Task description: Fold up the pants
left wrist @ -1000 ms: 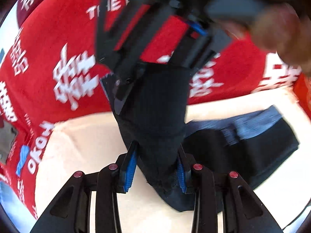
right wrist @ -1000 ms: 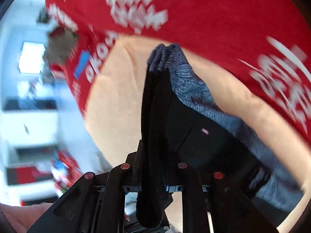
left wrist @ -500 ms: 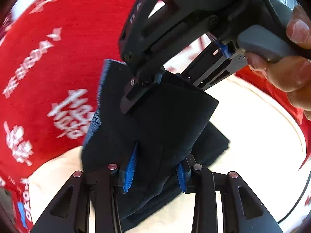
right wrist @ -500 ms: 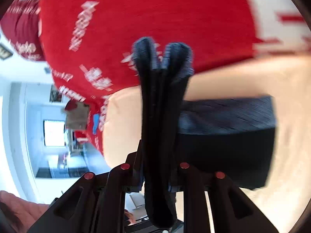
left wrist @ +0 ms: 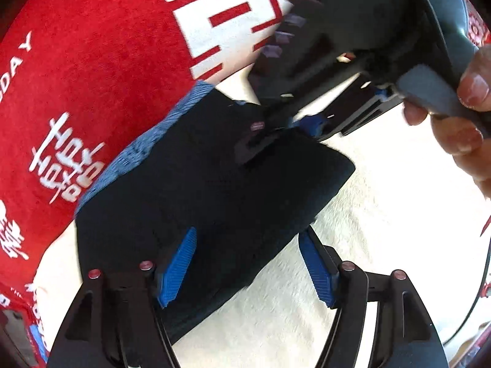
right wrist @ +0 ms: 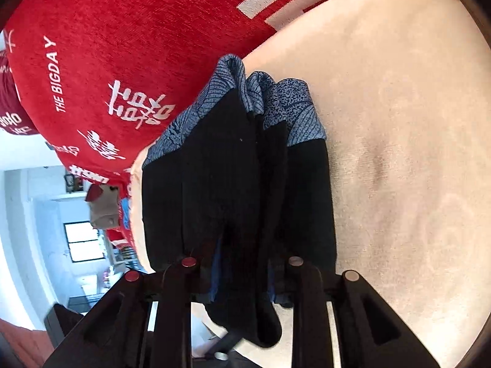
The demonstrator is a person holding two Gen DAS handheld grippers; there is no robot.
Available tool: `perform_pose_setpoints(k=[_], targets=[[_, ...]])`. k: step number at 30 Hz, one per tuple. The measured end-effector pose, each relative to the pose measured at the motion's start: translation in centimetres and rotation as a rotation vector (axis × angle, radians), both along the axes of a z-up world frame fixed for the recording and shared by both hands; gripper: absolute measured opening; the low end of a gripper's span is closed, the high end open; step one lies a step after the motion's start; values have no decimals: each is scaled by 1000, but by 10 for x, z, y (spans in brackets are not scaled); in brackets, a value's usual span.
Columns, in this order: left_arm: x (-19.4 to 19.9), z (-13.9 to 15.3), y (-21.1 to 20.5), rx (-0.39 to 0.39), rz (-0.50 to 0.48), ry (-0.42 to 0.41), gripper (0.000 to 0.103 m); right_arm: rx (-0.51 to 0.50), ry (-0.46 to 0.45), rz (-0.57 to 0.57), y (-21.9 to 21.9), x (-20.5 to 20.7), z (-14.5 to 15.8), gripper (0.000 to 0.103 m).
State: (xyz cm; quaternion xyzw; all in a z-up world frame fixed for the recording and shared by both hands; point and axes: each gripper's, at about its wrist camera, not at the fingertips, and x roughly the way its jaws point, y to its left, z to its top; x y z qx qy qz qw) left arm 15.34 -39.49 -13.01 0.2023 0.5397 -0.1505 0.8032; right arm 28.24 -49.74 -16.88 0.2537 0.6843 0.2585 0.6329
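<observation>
A: Left gripper (left wrist: 247, 265) is spread wide, blue pads (left wrist: 178, 268) either side of the pants (left wrist: 214, 190), not pinching. Fabric lies loose between the fingers.

B: Right gripper (right wrist: 242, 279)?

A: Pressed together on the pants (right wrist: 233, 184). A bunched dark edge sits between its fingers and droops past them toward the camera.

B: Where's the garment?

A: On the cream cushion (left wrist: 383, 214), folded into a thick dark stack. Far side touches the red throw (left wrist: 92, 76). Right gripper shows in the left view at the far corner of the stack, hand (left wrist: 466, 122) on its handle.

B: Orientation?

A: In the right view the long axis runs straight away from the gripper. Near end is the pinched fold; far end is the blue patterned band (right wrist: 245, 98), pointing at the throw. Layers there are splayed, not flush.

B: So the step is laying down the fold.

A: My read, yes. Lower the right side until the layer lies flat on the stack before letting go, otherwise the bunched edge likely springs open. Keep the left one spread and clear, or use it flat to press. Line the far blue edges up first; they look uneven.

B: Risk?

A: Thick stack on soft cushion. Could slump sideways.
</observation>
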Motion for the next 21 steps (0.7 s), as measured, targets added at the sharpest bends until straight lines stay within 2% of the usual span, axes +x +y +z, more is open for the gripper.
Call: perform_pose_setpoints(k=[5, 8, 12, 15, 18, 20, 21], targets=[[-3, 27, 45, -21, 89, -12, 70, -126, -33, 65, 13, -11, 24, 29], [6, 30, 79, -1, 172, -11, 70, -139, -30, 52, 8, -20, 28, 29], [22, 19, 127, 6, 324, 38, 70, -171, -53, -21, -7, -31, 38, 29], [29, 6, 150, -40, 422, 106, 70, -177, -143, -54, -12, -38, 61, 29], [28, -4, 159, -91, 477, 159, 70, -191, -214, -10, 5, -39, 77, 29], [26, -7, 160, -100, 490, 161, 70, -235, -215, 47, 19, -39, 73, 29], [24, -7, 158, -101, 491, 158, 74, -266, -204, 78, 26, -39, 66, 29]])
